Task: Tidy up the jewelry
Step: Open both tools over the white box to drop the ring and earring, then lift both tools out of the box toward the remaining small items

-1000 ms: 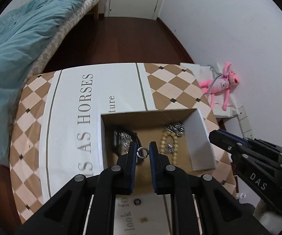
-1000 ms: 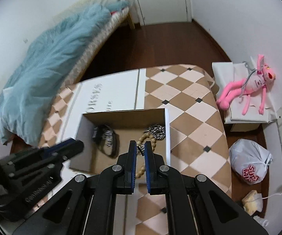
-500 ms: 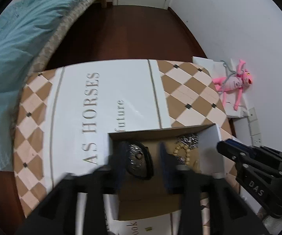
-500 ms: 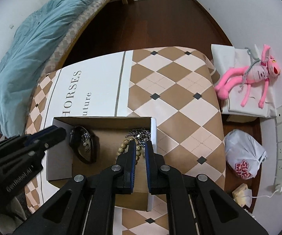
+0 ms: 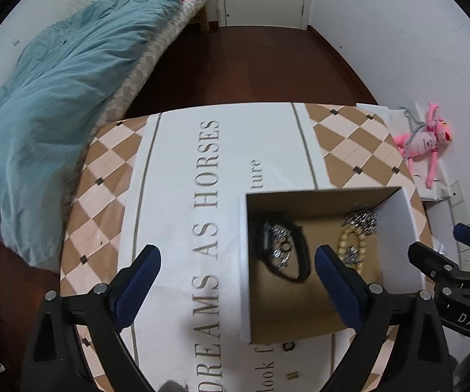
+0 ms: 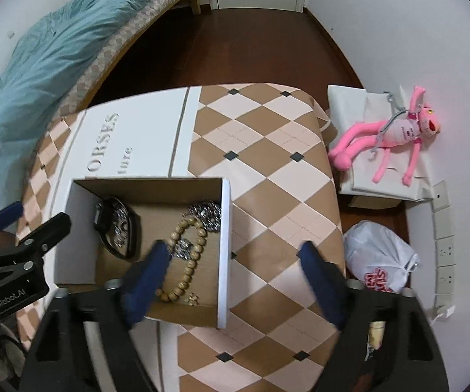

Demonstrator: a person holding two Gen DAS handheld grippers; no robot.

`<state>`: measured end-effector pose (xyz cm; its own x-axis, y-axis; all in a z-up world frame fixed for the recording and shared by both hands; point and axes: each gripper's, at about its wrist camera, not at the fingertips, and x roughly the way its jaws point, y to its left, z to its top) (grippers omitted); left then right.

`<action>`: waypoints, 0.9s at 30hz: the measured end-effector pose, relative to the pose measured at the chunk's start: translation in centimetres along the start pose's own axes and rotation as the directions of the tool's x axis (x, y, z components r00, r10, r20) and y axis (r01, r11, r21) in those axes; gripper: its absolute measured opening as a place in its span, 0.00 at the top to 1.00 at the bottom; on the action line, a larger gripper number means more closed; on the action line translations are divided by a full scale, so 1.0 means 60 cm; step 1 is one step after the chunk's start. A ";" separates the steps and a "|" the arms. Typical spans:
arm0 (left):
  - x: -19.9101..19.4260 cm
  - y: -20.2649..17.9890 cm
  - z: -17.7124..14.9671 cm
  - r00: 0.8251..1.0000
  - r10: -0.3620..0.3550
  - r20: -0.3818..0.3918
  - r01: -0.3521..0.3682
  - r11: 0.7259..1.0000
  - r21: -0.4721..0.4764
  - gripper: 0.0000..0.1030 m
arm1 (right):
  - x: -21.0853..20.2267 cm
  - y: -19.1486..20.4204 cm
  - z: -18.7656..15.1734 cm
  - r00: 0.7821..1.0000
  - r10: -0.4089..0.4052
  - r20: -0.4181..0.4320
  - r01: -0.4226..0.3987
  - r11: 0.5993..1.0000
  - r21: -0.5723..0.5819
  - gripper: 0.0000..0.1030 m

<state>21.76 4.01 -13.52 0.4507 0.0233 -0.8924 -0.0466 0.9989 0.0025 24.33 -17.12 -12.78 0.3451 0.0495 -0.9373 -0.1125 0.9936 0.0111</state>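
A white cardboard box [image 5: 243,261] [image 6: 225,245] stands on the patterned table. It holds a black bracelet with silver charms [image 5: 282,251] [image 6: 117,232], a wooden bead bracelet [image 5: 354,245] [image 6: 186,258] and a silver chain [image 5: 360,218] [image 6: 207,214]. My left gripper [image 5: 236,269] is wide open and empty above the box's left wall. My right gripper [image 6: 235,263] is wide open and empty above the box's right wall. A small ring [image 5: 288,346] lies on the table just in front of the box.
The table [image 6: 267,163] has a brown diamond pattern and a white printed panel [image 5: 209,179]. A bed with a blue duvet [image 5: 45,104] is at the left. A pink plush toy [image 6: 395,137] and a white bag [image 6: 382,261] lie on the floor at the right.
Both grippers have opened wide and pulled back from the box. The left gripper let go of the small ring it held a second ago.
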 end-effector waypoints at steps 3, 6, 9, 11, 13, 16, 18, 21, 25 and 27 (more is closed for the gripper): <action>-0.004 0.006 -0.007 1.000 0.008 0.000 -0.008 1.000 -0.014 0.06 | 0.003 0.004 -0.011 1.000 -0.015 -0.004 0.014 1.000 -0.009 0.12; -0.019 0.010 -0.005 1.000 0.012 0.022 -0.011 1.000 -0.021 0.06 | -0.005 0.005 -0.016 1.000 -0.020 0.011 0.020 1.000 -0.003 0.08; -0.044 0.014 -0.002 0.999 0.005 0.054 -0.004 1.000 -0.031 0.06 | -0.024 0.005 -0.015 0.999 -0.015 0.038 0.015 1.000 0.011 0.08; -0.062 0.017 0.001 0.997 -0.003 0.077 0.006 0.999 -0.035 0.05 | -0.043 0.006 -0.013 0.998 -0.013 0.063 0.012 1.000 0.016 0.08; -0.076 0.019 0.001 0.996 -0.009 0.091 0.013 0.999 -0.037 0.05 | -0.066 0.011 -0.014 0.996 -0.010 0.092 0.009 1.000 0.016 0.08; -0.092 0.022 -0.005 0.995 -0.013 0.104 0.017 0.999 -0.039 0.05 | -0.091 0.019 -0.018 0.993 0.001 0.121 -0.002 1.000 0.011 0.07; -0.101 0.026 -0.016 0.994 -0.011 0.110 0.015 0.999 -0.037 0.05 | -0.106 0.028 -0.029 0.990 0.008 0.139 -0.008 1.000 0.003 0.07; -0.105 0.035 -0.043 0.994 0.022 0.108 -0.019 0.999 -0.028 0.05 | -0.115 0.039 -0.058 0.989 0.027 0.149 -0.027 1.000 0.000 0.07; -0.084 0.055 -0.113 0.995 0.069 0.079 -0.068 0.998 -0.012 0.05 | -0.100 0.061 -0.116 0.990 0.041 0.136 -0.040 0.999 -0.011 0.07; -0.062 0.066 -0.148 0.996 0.073 0.043 -0.073 0.997 -0.013 0.05 | -0.082 0.073 -0.144 0.991 0.062 0.116 -0.060 0.998 -0.018 0.07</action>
<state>11.95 7.50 -14.20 0.4844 0.0980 -0.8694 -0.0909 0.9940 0.0614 14.09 -13.88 -11.15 0.4432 0.1226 -0.8880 -0.1501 0.9868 0.0614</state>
